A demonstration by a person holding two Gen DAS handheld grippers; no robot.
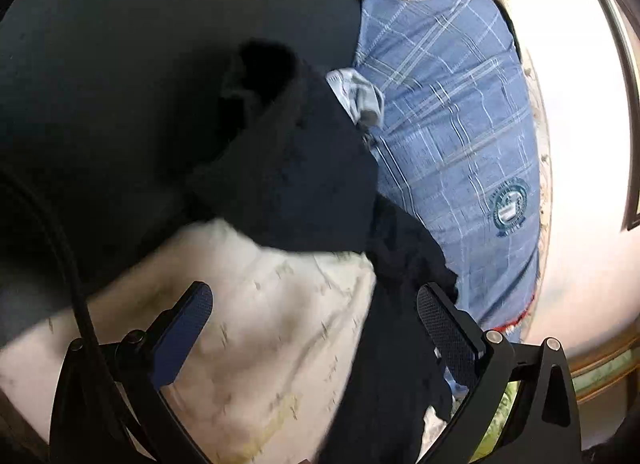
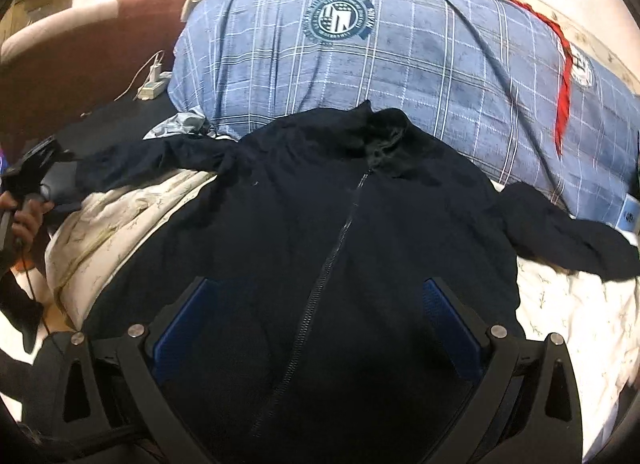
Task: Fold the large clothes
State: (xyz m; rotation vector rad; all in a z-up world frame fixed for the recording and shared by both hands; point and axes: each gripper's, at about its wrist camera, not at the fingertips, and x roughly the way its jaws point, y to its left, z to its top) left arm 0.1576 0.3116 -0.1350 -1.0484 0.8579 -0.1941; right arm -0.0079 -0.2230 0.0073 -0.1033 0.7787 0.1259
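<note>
A dark navy zip-up jacket (image 2: 320,203) lies spread front-up on a white patterned sheet (image 2: 580,324). Its collar (image 2: 384,135) points toward a blue plaid duvet. My right gripper (image 2: 322,304) hovers open over the jacket's lower front, its fingers on either side of the zipper (image 2: 340,236). The right sleeve (image 2: 568,232) stretches out to the right. The left sleeve (image 1: 312,167) runs toward my left gripper (image 1: 314,304), which is open. The dark fabric passes just inside its right finger (image 1: 444,324). A hand (image 2: 24,215) holds that gripper at the far left of the right wrist view.
The blue plaid duvet (image 2: 400,51), with a round crest and a red strip (image 2: 564,75), is bunched behind the jacket. A white power strip (image 2: 154,83) with cables lies on a dark surface (image 1: 140,63) to the left. A crumpled grey cloth (image 1: 360,95) sits beside the sleeve.
</note>
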